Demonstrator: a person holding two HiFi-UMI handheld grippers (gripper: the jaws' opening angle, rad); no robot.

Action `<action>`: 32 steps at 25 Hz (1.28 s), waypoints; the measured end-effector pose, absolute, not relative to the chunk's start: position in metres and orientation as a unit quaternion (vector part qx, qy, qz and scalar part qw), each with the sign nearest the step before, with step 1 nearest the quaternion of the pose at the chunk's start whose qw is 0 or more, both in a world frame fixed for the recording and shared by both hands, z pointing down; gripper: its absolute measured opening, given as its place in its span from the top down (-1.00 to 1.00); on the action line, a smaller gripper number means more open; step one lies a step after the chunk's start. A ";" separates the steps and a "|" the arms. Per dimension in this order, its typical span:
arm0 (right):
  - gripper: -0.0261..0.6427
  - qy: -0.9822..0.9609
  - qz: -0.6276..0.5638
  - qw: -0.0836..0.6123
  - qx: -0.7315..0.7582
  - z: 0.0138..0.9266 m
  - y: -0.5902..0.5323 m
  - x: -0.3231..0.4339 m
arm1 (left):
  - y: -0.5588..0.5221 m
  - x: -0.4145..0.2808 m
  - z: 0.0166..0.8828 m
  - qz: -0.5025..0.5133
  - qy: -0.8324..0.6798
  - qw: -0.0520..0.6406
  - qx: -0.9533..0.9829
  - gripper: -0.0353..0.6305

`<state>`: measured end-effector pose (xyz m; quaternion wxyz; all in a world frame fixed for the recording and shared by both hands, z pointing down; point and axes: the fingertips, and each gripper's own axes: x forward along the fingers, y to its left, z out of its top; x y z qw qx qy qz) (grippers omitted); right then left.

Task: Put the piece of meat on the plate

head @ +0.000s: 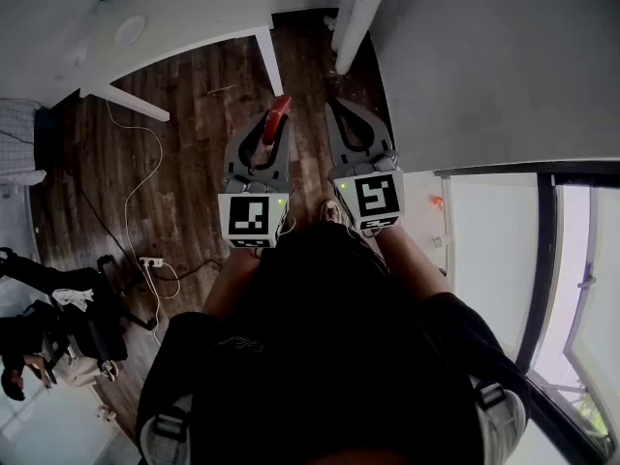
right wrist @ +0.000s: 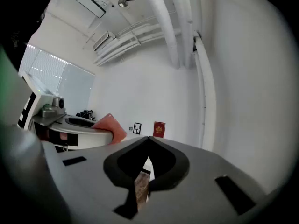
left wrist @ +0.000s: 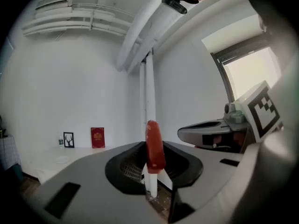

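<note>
Meat [left wrist: 154, 146] is pinched in my left tongs [head: 274, 134] above the floor [head: 194, 114], right tongs [head: 337, 114] pressed together empty: I'm mid-carry, I judge, and next must reach the plate, not in sight.

Two grippers are showing: the left gripper [head: 272, 129] is carrying one marker cube [head: 254, 218] and the right gripper [head: 334, 107] is carrying a second marker cube [head: 373, 198], and just one piece of meat [left wrist: 154, 146] is appearing. One tabletop [head: 194, 17] is standing on two legs [head: 267, 61] that are in sight, and it is bearing one plate [head: 129, 30], one framed picture [left wrist: 68, 139] and one red book [left wrist: 97, 137]. On the floor [head: 194, 143], one white cable [head: 131, 201] and one power strip [head: 150, 261] are lying.
</note>
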<state>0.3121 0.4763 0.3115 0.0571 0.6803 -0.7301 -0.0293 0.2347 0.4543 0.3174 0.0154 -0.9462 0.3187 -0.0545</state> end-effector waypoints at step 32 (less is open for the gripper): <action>0.86 -0.893 -0.002 0.076 0.443 0.352 0.396 0.161 | 0.415 0.057 0.355 -0.088 0.547 -0.056 -0.830 0.63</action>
